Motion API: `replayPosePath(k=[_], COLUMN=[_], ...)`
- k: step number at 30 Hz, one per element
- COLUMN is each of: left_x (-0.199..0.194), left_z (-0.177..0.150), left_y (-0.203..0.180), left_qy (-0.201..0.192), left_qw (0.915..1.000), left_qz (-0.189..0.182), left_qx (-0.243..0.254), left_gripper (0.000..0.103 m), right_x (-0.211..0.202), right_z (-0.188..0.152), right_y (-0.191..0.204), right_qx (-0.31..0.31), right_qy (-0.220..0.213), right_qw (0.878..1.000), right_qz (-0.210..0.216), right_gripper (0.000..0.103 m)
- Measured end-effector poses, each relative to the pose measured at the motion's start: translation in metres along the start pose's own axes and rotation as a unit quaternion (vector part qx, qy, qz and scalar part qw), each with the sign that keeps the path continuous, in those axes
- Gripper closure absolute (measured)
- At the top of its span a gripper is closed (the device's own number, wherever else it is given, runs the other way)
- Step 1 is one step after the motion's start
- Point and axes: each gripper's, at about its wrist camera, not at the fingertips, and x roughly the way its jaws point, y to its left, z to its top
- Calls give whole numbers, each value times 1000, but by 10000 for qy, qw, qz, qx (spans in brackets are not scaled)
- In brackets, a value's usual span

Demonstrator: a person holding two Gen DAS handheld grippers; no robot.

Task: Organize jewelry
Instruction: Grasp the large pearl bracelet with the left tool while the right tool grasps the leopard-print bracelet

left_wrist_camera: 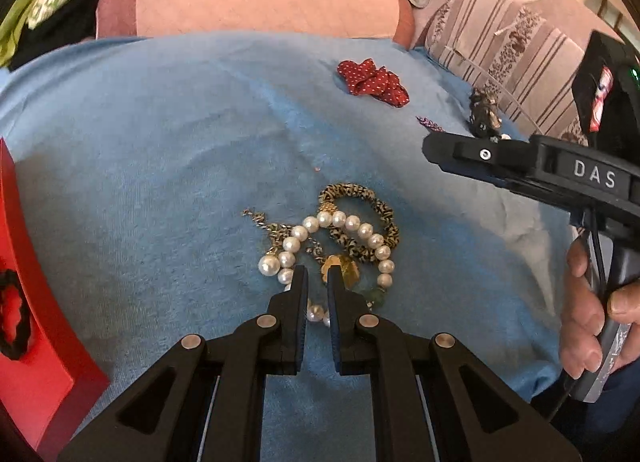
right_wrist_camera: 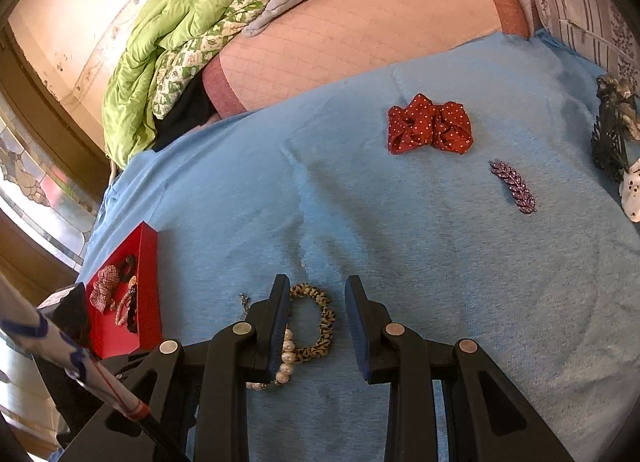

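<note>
A tangle of jewelry lies on the blue cloth (left_wrist_camera: 160,142): a pearl necklace (left_wrist_camera: 352,224), a leopard-print scrunchie (left_wrist_camera: 352,192), a gold pendant (left_wrist_camera: 346,268) and a thin chain (left_wrist_camera: 260,218). My left gripper (left_wrist_camera: 318,276) hangs right over the near side of this pile, jaws nearly together with nothing visibly pinched between them. My right gripper (right_wrist_camera: 318,290) stands open over the same scrunchie (right_wrist_camera: 320,322) and pearls (right_wrist_camera: 286,358), holding nothing. It enters the left wrist view from the right (left_wrist_camera: 432,152), held by a hand (left_wrist_camera: 588,322).
A red box (right_wrist_camera: 148,246) holding several hair accessories sits at the cloth's left edge (left_wrist_camera: 40,282). Farther back lie a red dotted scrunchie (right_wrist_camera: 430,124), a purple leaf clip (right_wrist_camera: 514,186) and a dark claw clip (right_wrist_camera: 610,134). Pillows and a green quilt (right_wrist_camera: 160,62) lie beyond.
</note>
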Motion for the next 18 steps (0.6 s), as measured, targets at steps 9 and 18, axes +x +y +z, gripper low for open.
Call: replayPosePath(k=[9, 18], left_x=[-9, 10], left_z=[-1, -1], left_y=[4, 4], left_qy=[15, 160], left_qw=[9999, 9993], left_qz=[72, 327], left_qx=[81, 35], left_gripper=[82, 82], right_x=[0, 1], right_z=[1, 1], right_y=[1, 2], right_qx=[-28, -40], right_qy=[-5, 27], right_qw=[10000, 10000], right_qz=[52, 50], right_gripper=[72, 72])
